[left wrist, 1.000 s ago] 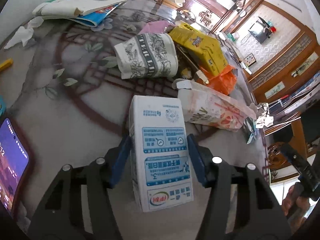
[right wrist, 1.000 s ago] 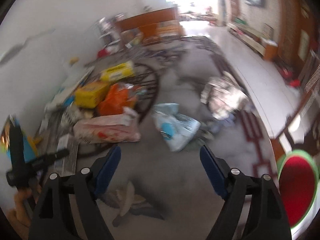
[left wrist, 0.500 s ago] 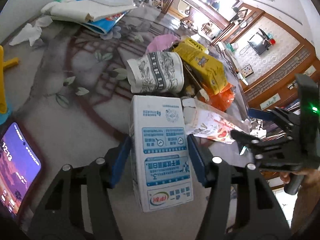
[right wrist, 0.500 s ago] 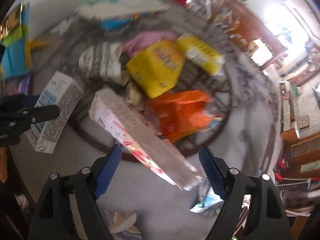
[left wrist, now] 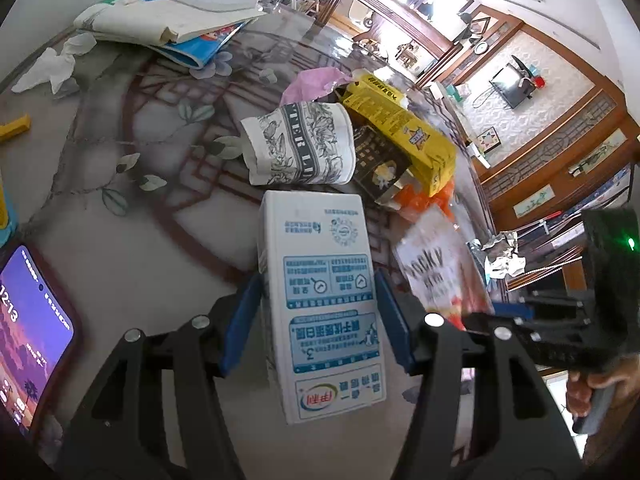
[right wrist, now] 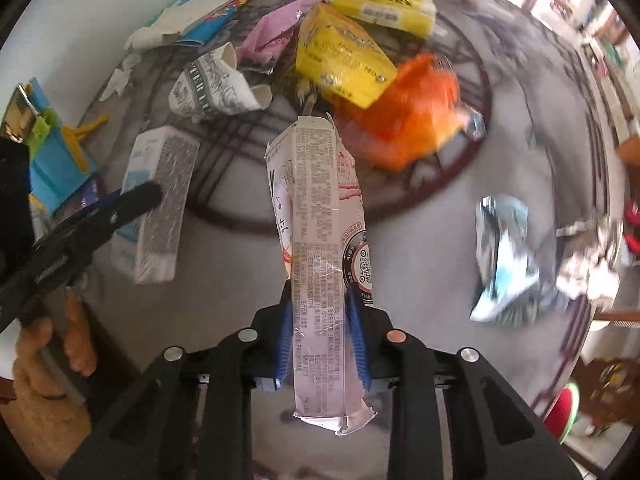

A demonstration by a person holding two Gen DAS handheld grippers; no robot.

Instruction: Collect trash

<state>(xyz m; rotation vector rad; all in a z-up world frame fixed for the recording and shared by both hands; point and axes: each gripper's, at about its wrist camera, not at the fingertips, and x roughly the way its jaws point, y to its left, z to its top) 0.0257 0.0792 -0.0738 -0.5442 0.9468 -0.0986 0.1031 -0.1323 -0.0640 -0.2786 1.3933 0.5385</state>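
Note:
My left gripper (left wrist: 316, 312) is shut on a white and blue milk carton (left wrist: 324, 300), held over the patterned table (left wrist: 120, 240). The carton also shows in the right wrist view (right wrist: 156, 204). My right gripper (right wrist: 320, 324) is shut on a long pink and white snack box (right wrist: 320, 248), which shows blurred in the left wrist view (left wrist: 436, 276). Behind lie a printed paper cup (left wrist: 300, 144), a yellow box (right wrist: 344, 56), a second yellow box (right wrist: 384, 8), an orange bag (right wrist: 416, 112) and a pink wrapper (right wrist: 268, 36).
A phone (left wrist: 28, 328) lies at the table's left edge. Books and papers (left wrist: 176, 20) are stacked at the back, with crumpled tissue (left wrist: 48, 68) beside them. A blue and silver wrapper (right wrist: 504, 256) and crumpled foil (left wrist: 500, 252) lie to the right. Wooden cabinets stand behind.
My right gripper has closed on the pink snack box and lifted its near end. The left gripper still holds the milk carton and has shifted slightly.

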